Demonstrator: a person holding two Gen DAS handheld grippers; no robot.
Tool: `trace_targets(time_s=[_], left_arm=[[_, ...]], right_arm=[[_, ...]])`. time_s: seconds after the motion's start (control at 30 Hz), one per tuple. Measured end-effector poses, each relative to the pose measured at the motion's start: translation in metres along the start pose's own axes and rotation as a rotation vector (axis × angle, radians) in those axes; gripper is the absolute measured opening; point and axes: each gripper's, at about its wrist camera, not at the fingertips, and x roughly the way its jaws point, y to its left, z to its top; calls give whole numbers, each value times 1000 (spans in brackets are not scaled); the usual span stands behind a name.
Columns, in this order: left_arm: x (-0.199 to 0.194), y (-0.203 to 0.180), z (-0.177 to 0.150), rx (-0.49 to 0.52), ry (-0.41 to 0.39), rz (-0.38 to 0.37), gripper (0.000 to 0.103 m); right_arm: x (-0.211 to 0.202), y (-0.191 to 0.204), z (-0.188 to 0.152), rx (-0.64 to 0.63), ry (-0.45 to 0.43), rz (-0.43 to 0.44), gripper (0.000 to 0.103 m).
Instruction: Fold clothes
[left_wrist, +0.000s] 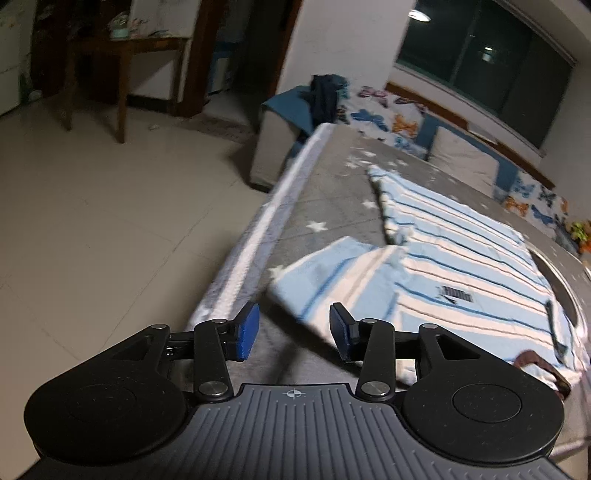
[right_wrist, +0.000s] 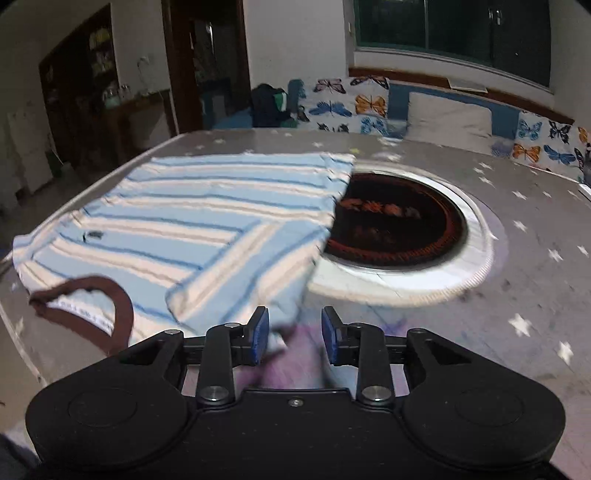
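Observation:
A light blue and white striped shirt with a brown collar lies flat on the grey star-patterned table. In the left wrist view its near sleeve spreads toward the table's edge. My left gripper stands open just short of that sleeve's hem, nothing between its blue pads. In the right wrist view the shirt has one sleeve folded across the body. My right gripper is open at that sleeve's end, and the cloth's edge touches the left pad.
A round dark opening with a white rim sits in the table beside the shirt. A butterfly-print sofa runs behind the table, with a dark bag on it. A wooden table stands on the tiled floor to the left.

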Motion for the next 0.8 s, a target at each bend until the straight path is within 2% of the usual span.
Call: trace_targets(time_s=[0.13,0.33,0.43,0.47,0.63,0.8], left_arm=[[3,-9,2,18,2,-2,45],[1,-18,2,29,9,-28,46],[1,-35,2,59,21,-93,46],[4,-52,2,90,39,-157,46],[20,-131,-1,235,93,-364,46],[39,-207,-9,363,130,-516,44]], right_arm=[[-3,8,-10,-16,3,14,42],[14,30,-8,-122,31,5,42],[15,33,-10,-119,27,7,42],[15,33,-11,-116,25,8,42],[16,37,-15,-104,17,11,42],[16,40,-19,-92,8,15,42]])
